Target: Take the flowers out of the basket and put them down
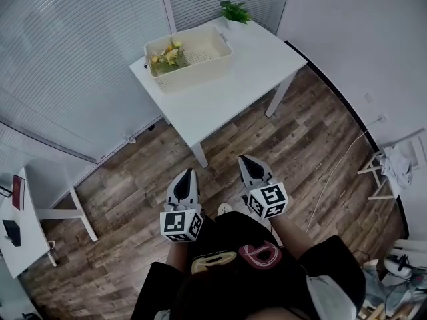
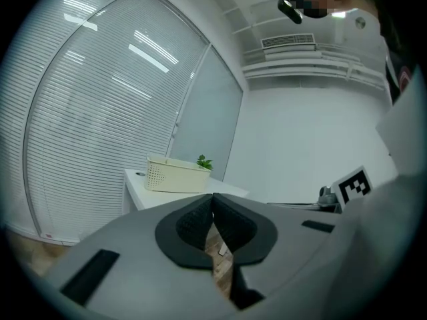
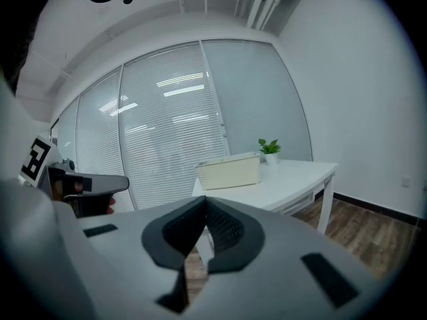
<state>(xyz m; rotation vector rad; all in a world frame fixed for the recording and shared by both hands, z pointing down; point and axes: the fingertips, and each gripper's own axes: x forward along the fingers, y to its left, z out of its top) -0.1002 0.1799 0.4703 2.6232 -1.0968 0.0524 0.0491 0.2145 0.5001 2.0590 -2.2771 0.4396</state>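
Approach step: the flowers (image 1: 168, 55) lie in the basket (image 1: 200, 72), at its end nearest the counter's (image 1: 253, 65) left corner. The left gripper (image 1: 189, 173) and right gripper (image 1: 244, 160) hover over the floor (image 1: 133, 179), well short of the counter, fingers together and empty. Next they must close in and open above the stems.

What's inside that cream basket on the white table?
Yellow flowers lie at one end of the basket; the rest looks bare. What lies under the blooms is covered.

I log: left gripper (image 1: 191, 174) grey shell (image 2: 107, 242), black ribbed pads (image 2: 193, 222) | right gripper (image 1: 243, 160) same build | each with black-and-white marker cube (image 1: 181, 225) | wearer's top (image 1: 230, 231) black, pink-and-tan lettering (image 1: 260, 253)
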